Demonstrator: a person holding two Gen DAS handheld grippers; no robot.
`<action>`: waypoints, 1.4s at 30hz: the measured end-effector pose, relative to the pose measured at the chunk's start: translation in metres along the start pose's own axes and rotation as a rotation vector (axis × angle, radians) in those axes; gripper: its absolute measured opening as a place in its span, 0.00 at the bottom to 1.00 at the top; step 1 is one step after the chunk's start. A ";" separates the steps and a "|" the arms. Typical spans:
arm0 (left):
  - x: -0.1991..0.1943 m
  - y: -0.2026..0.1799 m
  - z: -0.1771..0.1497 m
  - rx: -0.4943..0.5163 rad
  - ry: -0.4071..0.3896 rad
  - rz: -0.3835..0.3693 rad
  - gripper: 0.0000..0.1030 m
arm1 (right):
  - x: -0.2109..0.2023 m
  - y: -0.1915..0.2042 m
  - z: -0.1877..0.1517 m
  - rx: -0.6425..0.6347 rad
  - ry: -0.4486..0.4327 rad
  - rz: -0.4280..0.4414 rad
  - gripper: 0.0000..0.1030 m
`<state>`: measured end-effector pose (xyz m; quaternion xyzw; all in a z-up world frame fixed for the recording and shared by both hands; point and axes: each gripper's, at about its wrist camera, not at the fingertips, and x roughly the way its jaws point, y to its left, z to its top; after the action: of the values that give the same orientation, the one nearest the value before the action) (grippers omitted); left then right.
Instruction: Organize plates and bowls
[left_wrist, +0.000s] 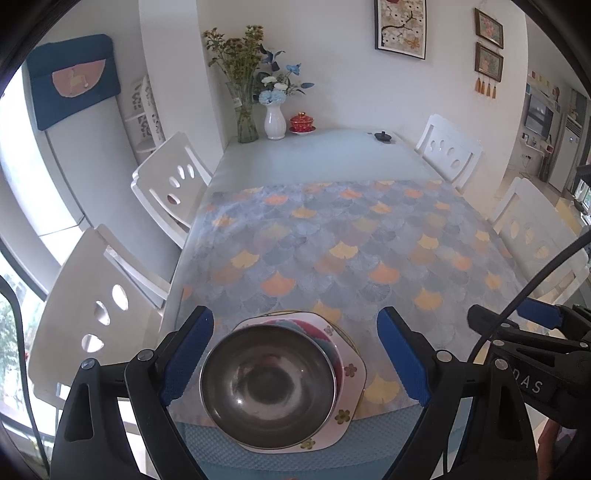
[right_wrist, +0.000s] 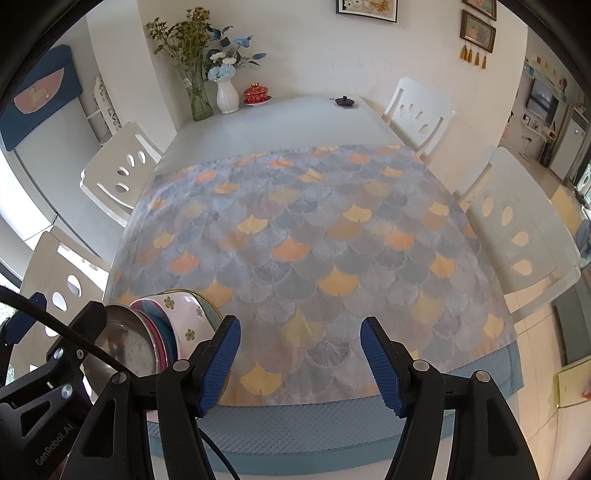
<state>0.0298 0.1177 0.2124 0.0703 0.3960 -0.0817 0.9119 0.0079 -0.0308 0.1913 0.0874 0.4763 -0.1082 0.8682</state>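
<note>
A steel bowl (left_wrist: 269, 384) sits nested in a pink and teal bowl (left_wrist: 317, 328), on a white flowered plate (left_wrist: 352, 373), near the table's front edge. My left gripper (left_wrist: 295, 317) is open, one blue pad on each side of the stack, neither pressing on it. In the right wrist view the same stack shows at lower left: steel bowl (right_wrist: 125, 347), pink bowl (right_wrist: 162, 332), flowered dish (right_wrist: 188, 317). My right gripper (right_wrist: 300, 325) stands open to the right of the stack, over bare patterned tablecloth (right_wrist: 314, 240), with nothing between its pads.
At the table's far end stand a glass vase (left_wrist: 246, 125), a white vase (left_wrist: 275, 123), a red lidded cup (left_wrist: 302, 122) and a small black lid (left_wrist: 384, 136). White chairs (left_wrist: 173, 184) line both sides. A blue mat (right_wrist: 295, 424) lies along the front edge.
</note>
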 end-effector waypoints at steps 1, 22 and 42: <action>0.001 0.001 0.000 -0.003 0.004 -0.001 0.87 | -0.002 0.002 0.001 -0.003 -0.006 -0.009 0.63; 0.004 0.008 0.000 -0.008 0.010 -0.017 0.87 | -0.004 0.015 0.000 -0.022 -0.012 -0.013 0.63; 0.002 0.010 -0.004 -0.025 0.017 -0.038 0.87 | -0.002 0.015 -0.004 -0.014 0.004 -0.003 0.63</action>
<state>0.0301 0.1285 0.2087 0.0522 0.4060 -0.0937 0.9076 0.0080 -0.0151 0.1919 0.0808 0.4787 -0.1058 0.8678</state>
